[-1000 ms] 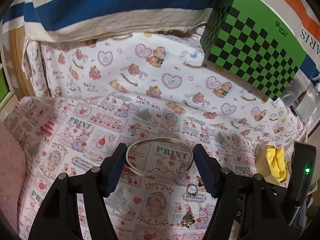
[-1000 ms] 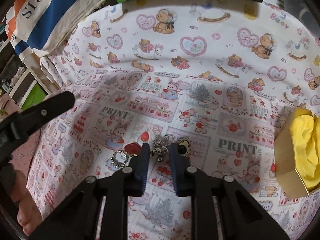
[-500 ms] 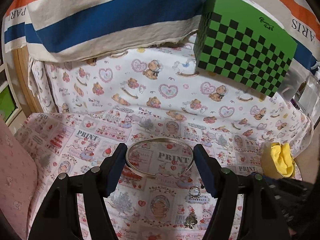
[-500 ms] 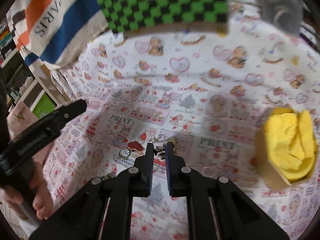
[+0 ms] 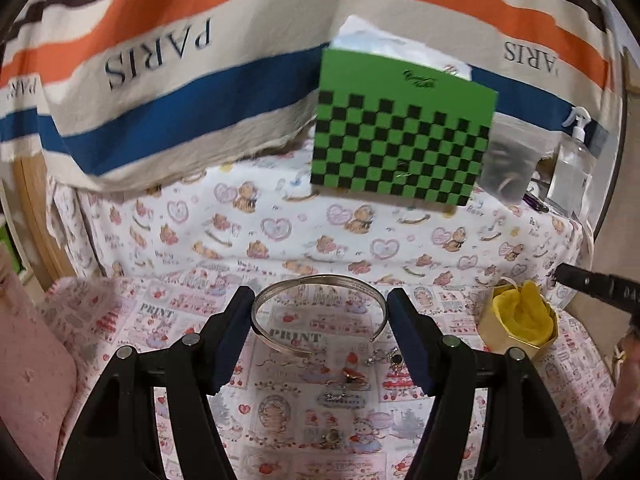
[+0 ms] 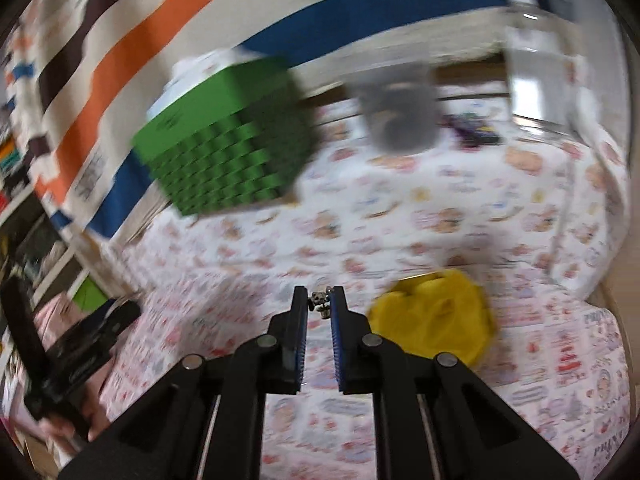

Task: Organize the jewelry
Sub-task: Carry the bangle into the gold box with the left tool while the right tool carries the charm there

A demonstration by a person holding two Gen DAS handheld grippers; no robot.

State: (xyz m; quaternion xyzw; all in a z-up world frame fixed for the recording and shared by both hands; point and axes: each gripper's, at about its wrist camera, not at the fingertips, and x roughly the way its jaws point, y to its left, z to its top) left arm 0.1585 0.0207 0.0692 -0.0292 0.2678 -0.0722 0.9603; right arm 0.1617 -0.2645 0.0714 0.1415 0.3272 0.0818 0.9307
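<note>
Behind printed cloth, checkered box (tilted) neighbours spray bottle.

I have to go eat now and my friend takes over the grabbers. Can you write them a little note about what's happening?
Left gripper: clamped on the silver bangle, held above the cloth.
Right gripper: shut on a small silvery charm, near the gold box with yellow lining.
Loose pieces lie on the printed cloth below the bangle.
Done: both items picked up.
Left: put them away, probably in the gold box, then gather the loose pieces.
</note>
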